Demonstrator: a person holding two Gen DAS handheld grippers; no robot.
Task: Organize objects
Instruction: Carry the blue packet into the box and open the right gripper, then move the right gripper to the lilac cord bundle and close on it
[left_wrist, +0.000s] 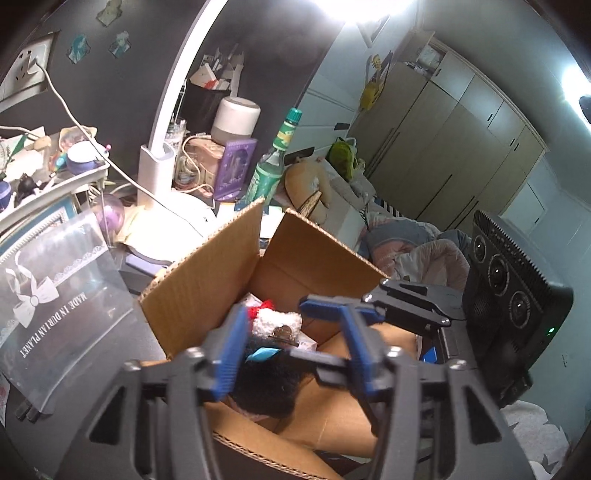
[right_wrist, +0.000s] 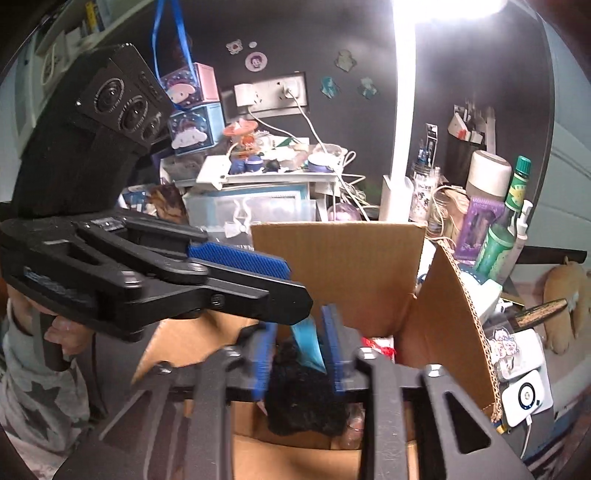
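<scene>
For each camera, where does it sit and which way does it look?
Left wrist: sits on the left gripper, looks down into the cardboard box; the right gripper shows beyond.
Right wrist: sits on the right gripper, faces the box and lamp; the left gripper and a hand show.
Shared: box, black plush, bottle.

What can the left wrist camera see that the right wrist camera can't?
Only the left wrist view shows the bed and wardrobe. Only the right wrist view shows the blue and pink character boxes and the person's hand. Both show the cardboard box with the black fluffy thing inside, the green bottle, and the lamp.
</scene>
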